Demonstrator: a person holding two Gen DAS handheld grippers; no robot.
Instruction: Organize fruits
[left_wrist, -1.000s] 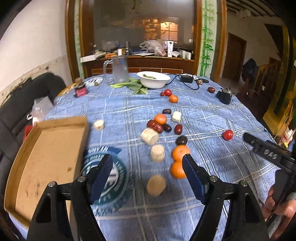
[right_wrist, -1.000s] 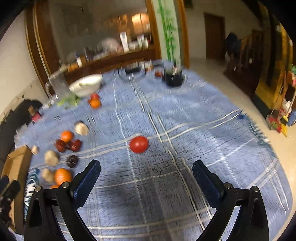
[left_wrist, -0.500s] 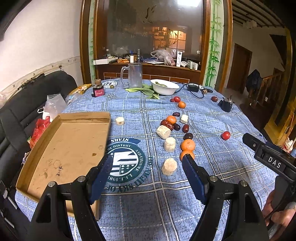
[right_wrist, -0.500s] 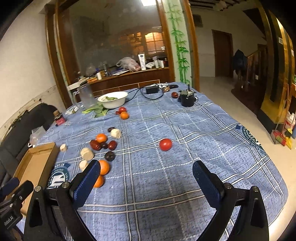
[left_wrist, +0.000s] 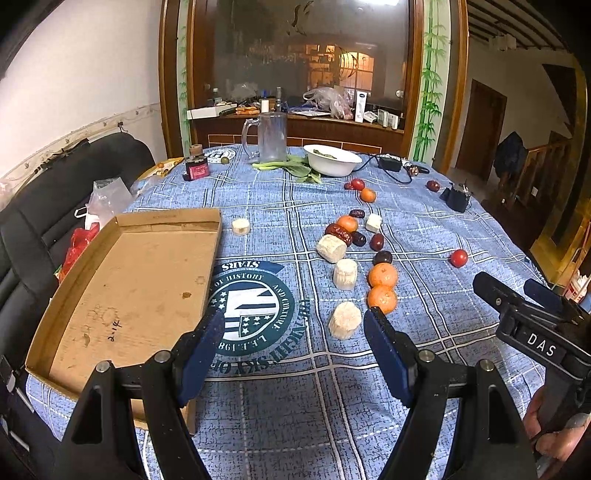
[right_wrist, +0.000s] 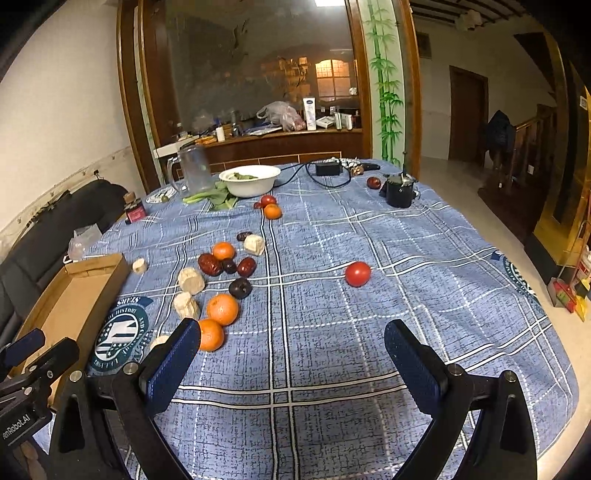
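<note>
Fruit lies scattered on a blue checked tablecloth (left_wrist: 424, 236): two oranges (left_wrist: 383, 275) (right_wrist: 222, 308), dark red dates (left_wrist: 340, 233), pale cut cylinders (left_wrist: 345, 319) and a lone tomato (right_wrist: 357, 273). An empty cardboard tray (left_wrist: 125, 295) lies at the left. My left gripper (left_wrist: 293, 325) hovers open above the cloth, close in front of the nearest pale cylinder, nothing between its fingers. My right gripper (right_wrist: 291, 336) is open too, over bare cloth, with the tomato beyond it and an orange (right_wrist: 210, 334) by its left finger. Each gripper shows at the edge of the other's view.
At the far end stand a white bowl (left_wrist: 331, 159) with greens, a clear jug (left_wrist: 271, 137), a small dark jar (left_wrist: 197, 168), a black pot (right_wrist: 399, 190) and a cable with adapter (right_wrist: 327, 169). A black sofa (left_wrist: 55, 192) with bags lies left.
Both grippers have pulled back and tilted up from the table, so the fruit looks farther off and more of the tray and room shows. The jaws have not changed.
</note>
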